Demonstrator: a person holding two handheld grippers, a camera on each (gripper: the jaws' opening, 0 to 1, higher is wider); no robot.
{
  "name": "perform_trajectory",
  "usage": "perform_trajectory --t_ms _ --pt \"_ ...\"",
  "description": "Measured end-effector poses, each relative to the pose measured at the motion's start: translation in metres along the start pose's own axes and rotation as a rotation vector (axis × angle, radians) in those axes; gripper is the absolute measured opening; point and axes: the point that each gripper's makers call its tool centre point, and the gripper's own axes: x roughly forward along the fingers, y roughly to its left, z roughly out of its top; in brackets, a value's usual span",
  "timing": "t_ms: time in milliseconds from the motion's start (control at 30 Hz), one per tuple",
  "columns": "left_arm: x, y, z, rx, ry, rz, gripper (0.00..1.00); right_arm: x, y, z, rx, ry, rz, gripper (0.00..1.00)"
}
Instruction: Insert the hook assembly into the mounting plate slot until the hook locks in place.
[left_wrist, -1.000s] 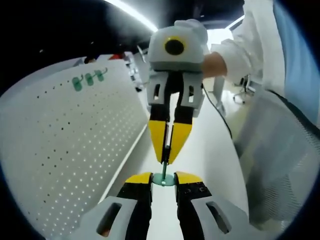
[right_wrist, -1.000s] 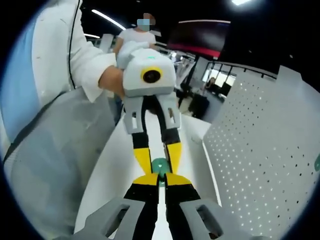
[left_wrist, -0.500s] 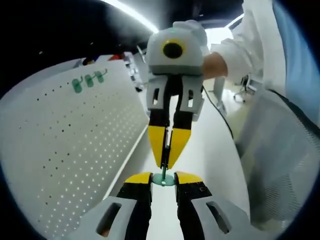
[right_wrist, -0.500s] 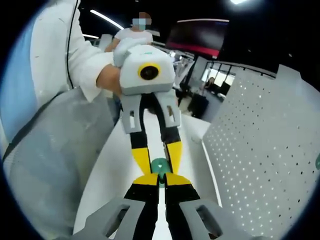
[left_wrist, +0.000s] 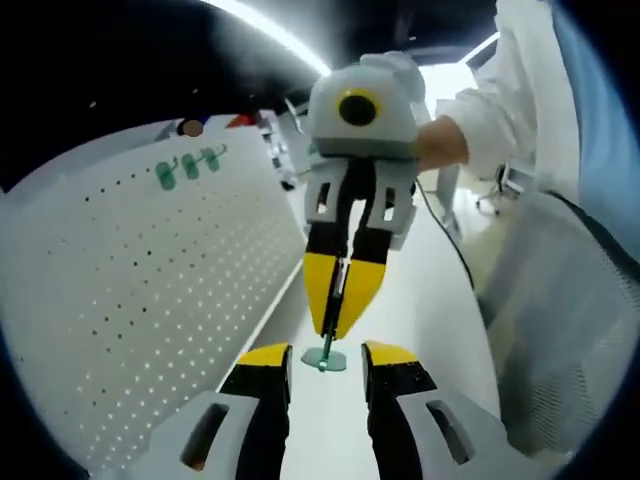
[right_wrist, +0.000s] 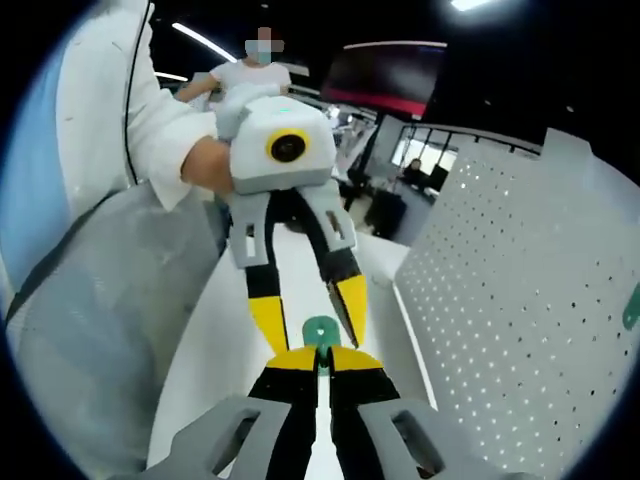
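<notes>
While the right gripper (left_wrist: 338, 325) pinches the green hook (left_wrist: 326, 357) at lower centre of the left gripper view, the left gripper (left_wrist: 326, 362) has its jaws spread, one either side of the hook and clear of it. At the right gripper view's centre the hook (right_wrist: 321, 334) rises from the closed jaws between the left gripper's (right_wrist: 312, 333) parted tips (pegboard (right_wrist: 520, 300) at right).

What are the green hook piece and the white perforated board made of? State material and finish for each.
Green hook piece: looks like moulded plastic, smooth and matte, with even teal colour and rounded edges. It is pinched in the right gripper.
Perforated board: probably painted sheet metal or rigid plastic; flat, white, low sheen, with regular punched holes. The pictures leave that open.
</notes>
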Motion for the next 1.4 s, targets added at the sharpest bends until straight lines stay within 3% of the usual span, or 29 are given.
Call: perform_trajectory --t_ms 333,800,1400 --pt "-0.002 0.008 0.006 -0.048 -0.037 0.062 0.46 -0.007 -0.007 -0.001 0.023 -0.006 -0.046 0.0" --pt "-0.011 0.025 0.01 -0.13 -0.096 0.177 0.59 -0.022 -0.023 -0.006 0.075 -0.021 -0.13 0.0" --pt "-0.03 0.05 0.009 -0.166 -0.126 0.324 0.63 -0.053 -0.055 -0.015 0.175 -0.047 -0.34 0.0"
